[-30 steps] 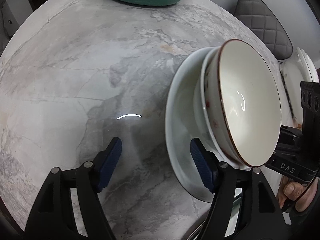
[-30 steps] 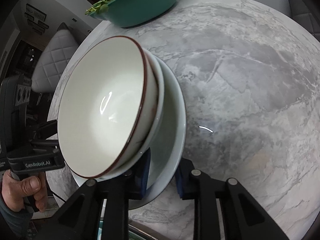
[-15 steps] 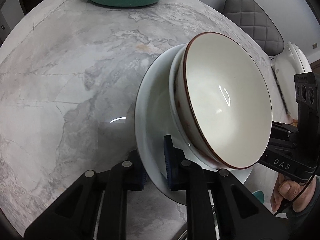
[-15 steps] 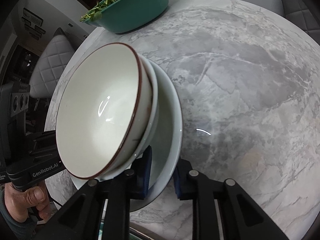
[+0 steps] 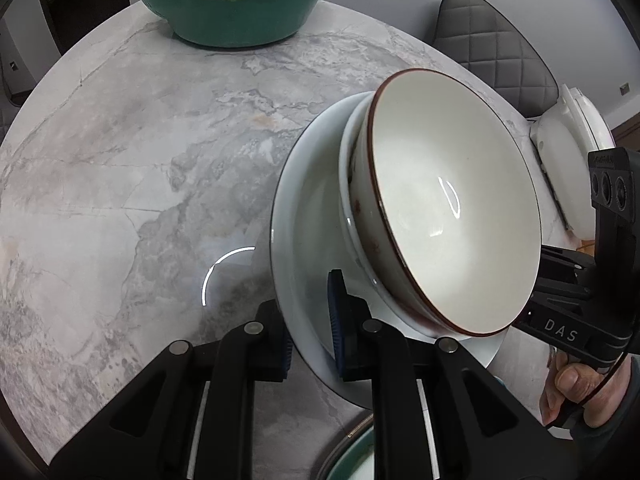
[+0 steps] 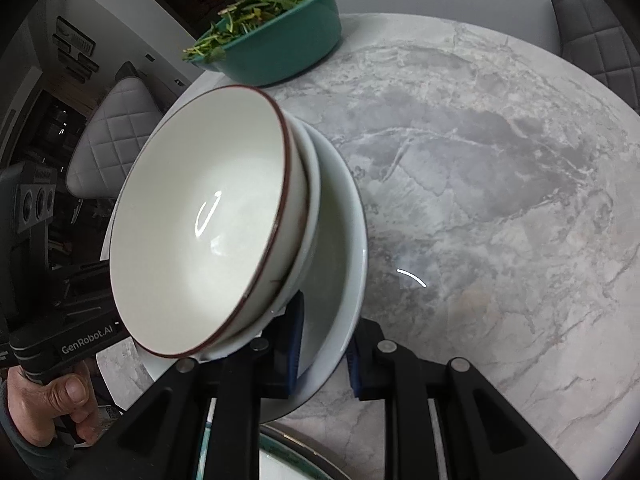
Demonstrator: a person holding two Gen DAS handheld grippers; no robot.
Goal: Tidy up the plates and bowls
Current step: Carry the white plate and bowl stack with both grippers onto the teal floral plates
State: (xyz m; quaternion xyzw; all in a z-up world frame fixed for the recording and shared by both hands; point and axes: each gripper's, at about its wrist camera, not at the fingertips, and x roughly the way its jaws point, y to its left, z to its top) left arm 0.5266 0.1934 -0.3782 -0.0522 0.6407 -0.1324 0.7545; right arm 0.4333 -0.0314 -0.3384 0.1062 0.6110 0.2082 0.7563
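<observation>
A stack of a pale white plate point(image 5: 304, 248) with two nested bowls on it is held above the marble table. The top bowl point(image 5: 452, 208) is cream with a brown rim. My left gripper point(image 5: 310, 332) is shut on the plate's near rim. My right gripper point(image 6: 324, 344) is shut on the plate's point(image 6: 340, 248) opposite rim, and the top bowl point(image 6: 200, 224) tilts toward that camera. Each view shows the other gripper and the hand holding it past the stack.
A teal basin of green leaves point(image 5: 236, 4) stands at the table's far edge, also in the right wrist view point(image 6: 276, 36). Grey quilted chairs point(image 5: 496, 52) ring the table. A teal-rimmed dish point(image 6: 292, 460) lies just below the grippers. A white round object point(image 5: 568, 160) sits at the right.
My left gripper went from open beside the plate to shut on its rim. The stack, held from both sides, has lifted and drawn back, bringing the teal basin into view.
</observation>
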